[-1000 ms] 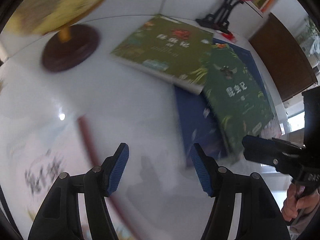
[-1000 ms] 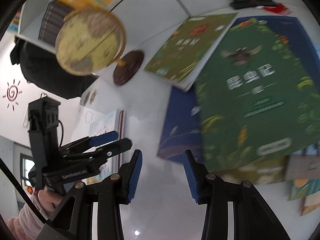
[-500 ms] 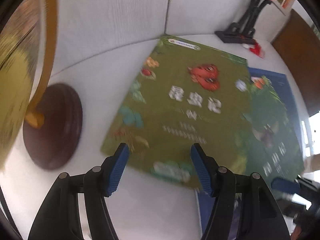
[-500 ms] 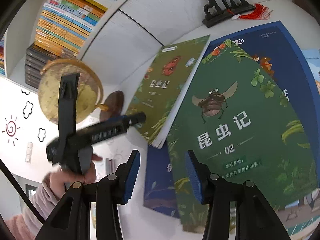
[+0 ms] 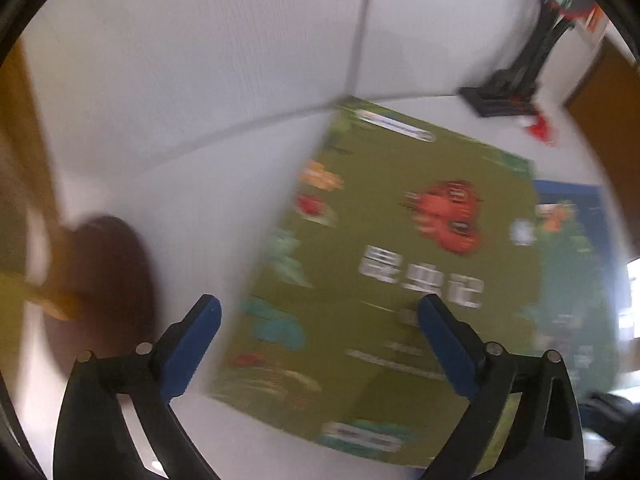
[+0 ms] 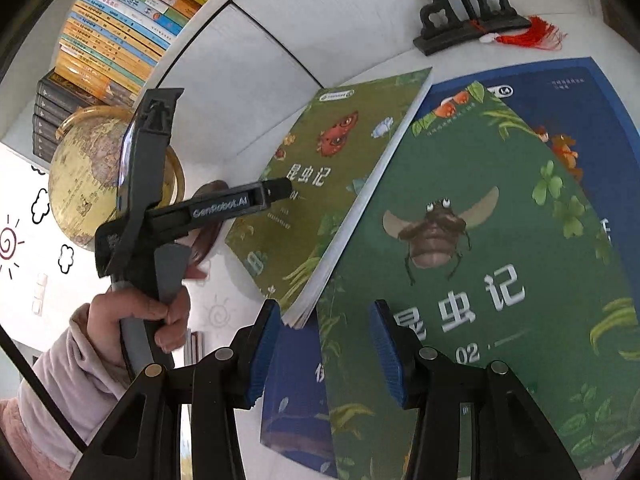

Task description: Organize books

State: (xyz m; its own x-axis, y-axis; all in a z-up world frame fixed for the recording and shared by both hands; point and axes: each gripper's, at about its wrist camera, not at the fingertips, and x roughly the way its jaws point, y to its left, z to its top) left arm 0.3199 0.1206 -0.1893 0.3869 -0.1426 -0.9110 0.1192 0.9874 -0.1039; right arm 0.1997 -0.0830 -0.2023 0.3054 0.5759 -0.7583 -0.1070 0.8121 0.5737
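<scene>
olive-green book (image 5: 384,280) lies flat on the white table (image 5: 240,184), overlapping the dark green beetle book (image 6: 480,280), which sits on a blue book (image 6: 592,120). left gripper (image 5: 316,320) hovers over the olive book's near-left part, jaws opening wide, pads clear of the cover, nothing gripped. right gripper (image 6: 324,344) partly open, empty, above the beetle book's corner. globe (image 6: 88,176) stands left of the books.

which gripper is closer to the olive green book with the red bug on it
Left. The left gripper, jaws opening, hangs right over the olive green book; the right gripper sits back by its near corner.
</scene>
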